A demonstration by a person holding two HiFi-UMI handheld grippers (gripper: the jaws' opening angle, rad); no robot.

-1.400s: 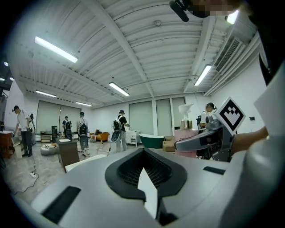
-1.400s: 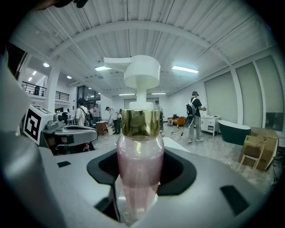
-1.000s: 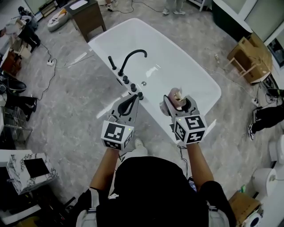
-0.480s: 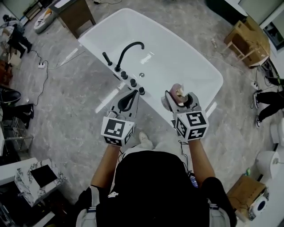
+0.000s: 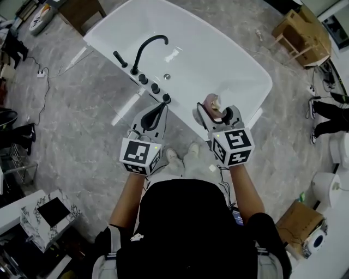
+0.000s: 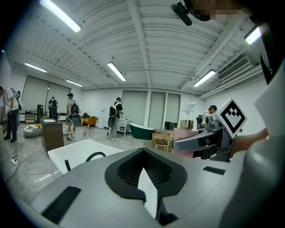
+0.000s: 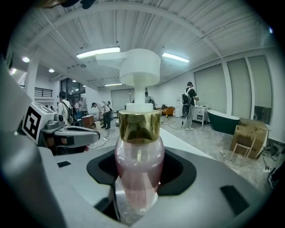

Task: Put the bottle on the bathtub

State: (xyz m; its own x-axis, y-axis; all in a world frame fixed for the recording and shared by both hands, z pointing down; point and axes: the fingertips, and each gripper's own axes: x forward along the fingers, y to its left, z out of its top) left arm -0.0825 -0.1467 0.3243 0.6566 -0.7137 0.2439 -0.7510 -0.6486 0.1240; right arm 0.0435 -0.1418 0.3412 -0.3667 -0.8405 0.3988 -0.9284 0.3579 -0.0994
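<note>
A pink bottle point(image 7: 139, 173) with a gold collar and a white pump head stands upright between the jaws of my right gripper point(image 5: 214, 111), which is shut on it. In the head view the bottle point(image 5: 211, 102) hangs over the near rim of the white bathtub point(image 5: 212, 60). My left gripper point(image 5: 162, 107) is beside it to the left, shut with nothing in it, near the black knobs below the black faucet point(image 5: 146, 50). The left gripper view shows its closed jaws point(image 6: 143, 150), the tub point(image 6: 75, 153) beyond them and the right gripper off to the right.
A dark wooden cabinet point(image 5: 82, 8) stands past the tub's far left corner. A wooden crate point(image 5: 302, 27) sits at the upper right. A marbled box point(image 5: 46, 210) is at the lower left. Cables cross the grey floor, and several people stand in the background.
Both grippers have sunk a little toward the tub's near rim, the bottle still in the right one. The tub now sits further up and left in the head view.
</note>
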